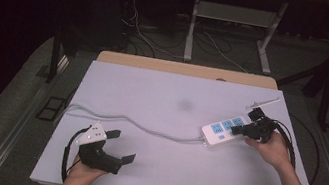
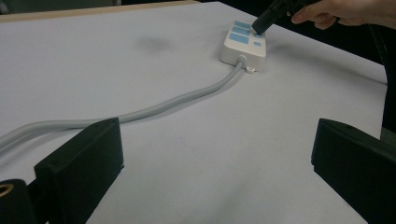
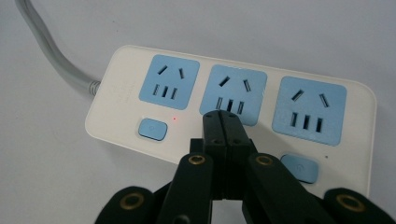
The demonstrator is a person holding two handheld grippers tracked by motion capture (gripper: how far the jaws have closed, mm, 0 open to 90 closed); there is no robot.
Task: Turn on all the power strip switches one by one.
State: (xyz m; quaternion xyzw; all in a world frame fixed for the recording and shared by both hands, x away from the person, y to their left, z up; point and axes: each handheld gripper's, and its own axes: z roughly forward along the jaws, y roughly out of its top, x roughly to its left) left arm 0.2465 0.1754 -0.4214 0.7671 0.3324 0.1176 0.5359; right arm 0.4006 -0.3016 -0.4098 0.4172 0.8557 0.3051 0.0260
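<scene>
Table [image 1: 151, 161]: R claw [image 3: 221, 116] hides strip [image 3: 126, 100] button.

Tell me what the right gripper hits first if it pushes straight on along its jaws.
Probably the power strip: the shut right gripper points at its middle blue socket, tips at that socket's lower edge; contact unclear.

Smooth, slightly glossy white plastic power strip with pale blue socket faces [image 3: 243, 98], rubbery matt grey round cable [image 2: 187, 95], matt white smooth-topped bench [image 1: 160, 107] with pale wooden edge, matt black plastic right gripper [image 3: 221, 122] with brass-coloured rivets
</scene>
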